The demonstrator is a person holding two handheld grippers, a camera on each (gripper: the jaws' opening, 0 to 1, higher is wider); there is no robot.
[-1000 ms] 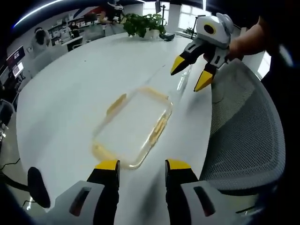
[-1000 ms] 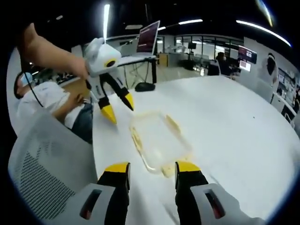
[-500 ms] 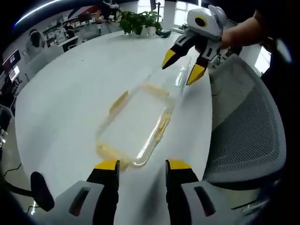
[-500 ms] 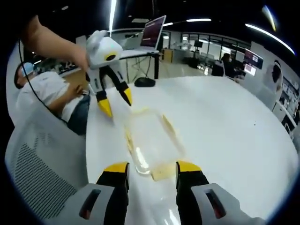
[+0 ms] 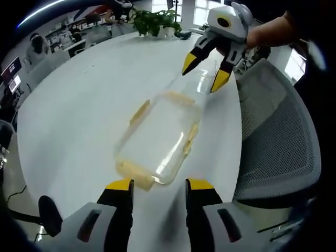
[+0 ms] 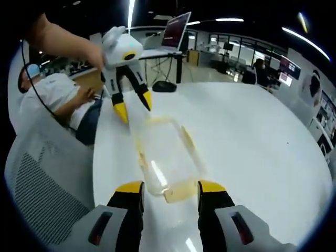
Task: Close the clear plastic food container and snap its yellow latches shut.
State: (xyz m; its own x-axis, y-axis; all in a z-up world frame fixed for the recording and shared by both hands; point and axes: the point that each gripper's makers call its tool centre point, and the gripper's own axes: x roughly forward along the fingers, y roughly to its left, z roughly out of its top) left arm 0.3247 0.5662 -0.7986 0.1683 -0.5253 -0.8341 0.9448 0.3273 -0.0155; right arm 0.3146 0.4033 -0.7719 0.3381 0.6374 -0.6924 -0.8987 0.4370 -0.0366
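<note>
Both grippers nearer one container [image 5: 160, 139] | left gripper [image 5: 157, 185], right gripper [image 6: 169, 186] fingers apart

- Big round white table [image 5: 79, 105], glossy top, ceiling lights bouncing off it.
- Clear plastic food container [image 5: 160, 137] sits flat on it near the edge by the mesh chair, yellow latches [image 5: 139, 111] sticking out along its sides.
- Potted plant [image 5: 152, 22] stands at the far edge in the left gripper view.
- Small dark object [image 6: 164, 86] at the far edge in the right gripper view, can't tell what it is.
</note>
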